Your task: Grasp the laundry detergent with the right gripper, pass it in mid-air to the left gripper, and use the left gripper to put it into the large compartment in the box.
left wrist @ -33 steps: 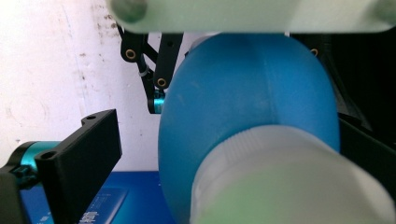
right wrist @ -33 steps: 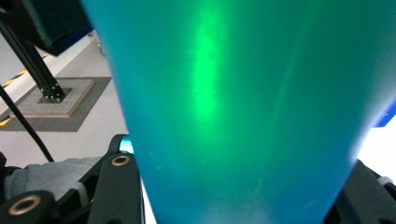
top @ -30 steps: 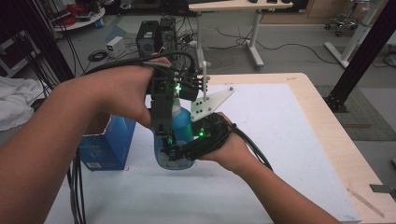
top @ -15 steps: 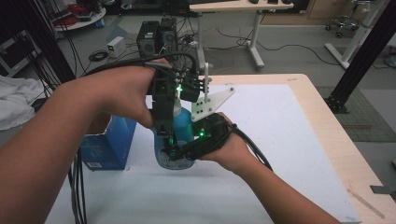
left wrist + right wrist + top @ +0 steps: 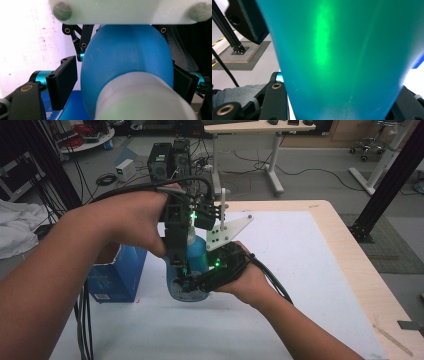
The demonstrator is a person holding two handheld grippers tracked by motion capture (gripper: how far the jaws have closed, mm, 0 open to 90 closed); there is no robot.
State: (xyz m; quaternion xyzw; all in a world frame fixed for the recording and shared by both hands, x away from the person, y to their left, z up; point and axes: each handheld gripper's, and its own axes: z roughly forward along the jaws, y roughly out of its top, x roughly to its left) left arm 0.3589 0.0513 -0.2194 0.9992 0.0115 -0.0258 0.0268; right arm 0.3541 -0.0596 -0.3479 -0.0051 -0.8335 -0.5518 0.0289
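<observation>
A: Where's the blue bottle (image 5: 197,257) sitting?
B: Frame center, upright on white mat (image 5: 310,270).
A: Claws?
B: Right gripper (image 5: 192,282) is clamping its body; left gripper (image 5: 180,265) is straddling the top, jaws wide, w/ gaps.

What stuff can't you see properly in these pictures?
- High view: the lower body of the translucent blue plastic bottle, hidden by both hands and the tongs.
- Left gripper view: the bottle's white ribbed cap, blurred and cut off by the bottom edge.
- High view: print on the blue cardboard box, too small.
</observation>
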